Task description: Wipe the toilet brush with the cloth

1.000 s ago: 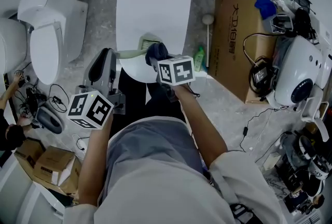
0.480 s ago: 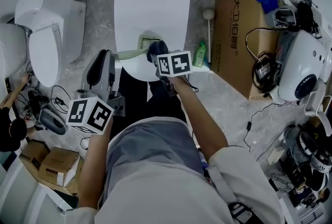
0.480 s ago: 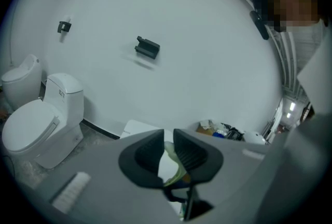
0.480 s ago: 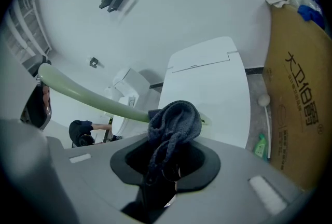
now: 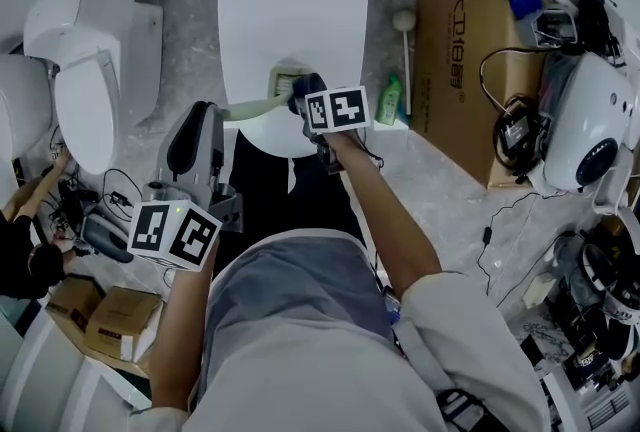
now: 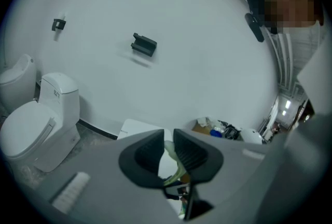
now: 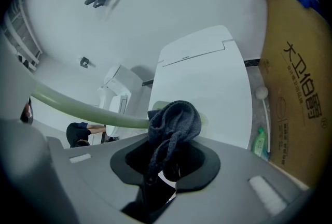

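- Left gripper [image 6: 168, 140] pinches the toilet brush [image 7: 78, 109] by its handle; right gripper [image 7: 167, 151] clamps the cloth [image 7: 176, 119].
- Judgement: slide cloth along handle, steady pressure, brush level.

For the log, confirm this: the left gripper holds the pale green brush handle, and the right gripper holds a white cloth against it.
Not white: the right gripper view shows the cloth is dark blue. The rest stands: the left gripper holds the brush handle, and the right gripper holds the cloth against it.
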Available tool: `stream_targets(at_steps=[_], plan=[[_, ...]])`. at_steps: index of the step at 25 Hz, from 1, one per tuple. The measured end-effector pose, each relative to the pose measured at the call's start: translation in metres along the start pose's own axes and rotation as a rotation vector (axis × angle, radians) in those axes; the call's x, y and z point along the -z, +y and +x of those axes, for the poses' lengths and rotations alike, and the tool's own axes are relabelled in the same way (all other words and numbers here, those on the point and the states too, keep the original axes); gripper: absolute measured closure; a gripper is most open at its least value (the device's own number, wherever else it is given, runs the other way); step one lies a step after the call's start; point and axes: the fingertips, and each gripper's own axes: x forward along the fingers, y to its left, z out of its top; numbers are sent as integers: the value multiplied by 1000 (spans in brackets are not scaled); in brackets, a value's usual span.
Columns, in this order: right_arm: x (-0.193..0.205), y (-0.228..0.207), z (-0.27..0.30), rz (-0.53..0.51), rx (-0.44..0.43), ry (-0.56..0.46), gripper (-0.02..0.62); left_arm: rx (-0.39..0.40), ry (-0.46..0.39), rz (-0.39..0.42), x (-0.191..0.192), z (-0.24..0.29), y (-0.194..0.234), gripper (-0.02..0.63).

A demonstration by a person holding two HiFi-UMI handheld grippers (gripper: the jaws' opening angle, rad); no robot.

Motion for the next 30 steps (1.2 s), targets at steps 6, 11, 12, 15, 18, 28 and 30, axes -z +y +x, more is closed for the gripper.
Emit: stream_targets(at_steps=[6, 11, 12, 15, 18, 28, 30], plan=[[-6, -13, 16, 38, 23, 11, 499, 4, -10, 4, 0, 5, 0, 606], [-8, -21, 27, 61, 45, 18, 500, 21, -3, -8, -1, 7, 3, 606], [-8, -22, 29, 67, 48, 18, 500, 24, -1, -8, -1, 8, 3, 606], [-7, -28, 34, 87, 54, 18, 500, 31, 2, -9, 0, 8, 4, 606], [-4, -34, 38, 111, 59, 13, 500, 35, 3, -8, 0, 8, 5, 606], [-2, -52, 41, 76, 139, 4, 500, 25, 2, 13, 1, 9, 4, 606], [-2, -52, 39, 75, 153, -5, 500, 19, 4, 20, 1, 9, 3, 606]])
